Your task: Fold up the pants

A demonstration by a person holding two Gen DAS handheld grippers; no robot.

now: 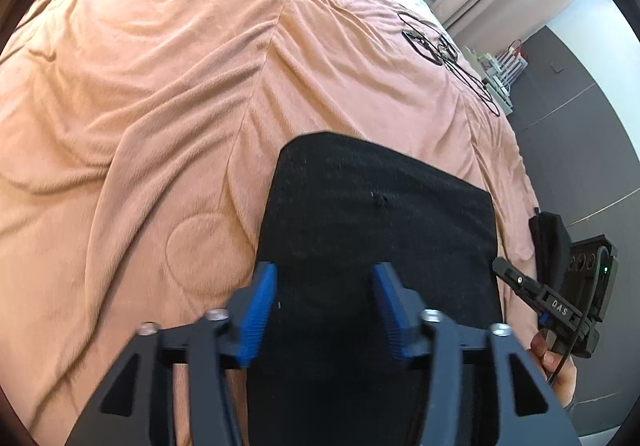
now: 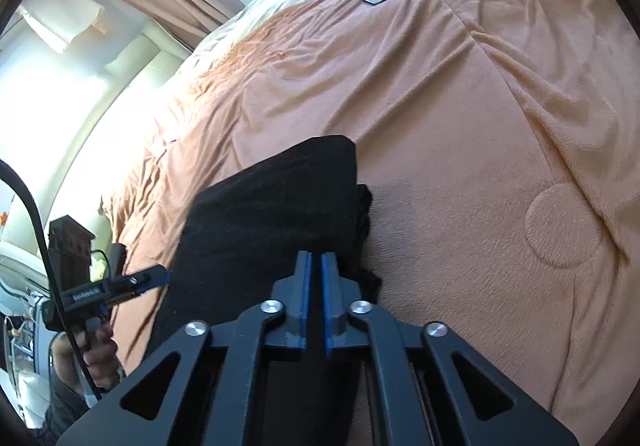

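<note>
Left wrist view: bed [image 1: 160,93] under an orange blanket, black pants [image 1: 376,230] folded into a flat rectangle near its edge, cables [image 1: 444,53] well apart beyond. Left gripper [image 1: 324,310] spread above the pants, nothing between the pads. Right gripper [image 2: 316,286] pressed together over the pants; whether pinching cloth, cannot tell. Risks, as judged: dragging the top layer askew if lifted carelessly; bunched edge on one side spreading; fold springing loose.
</note>
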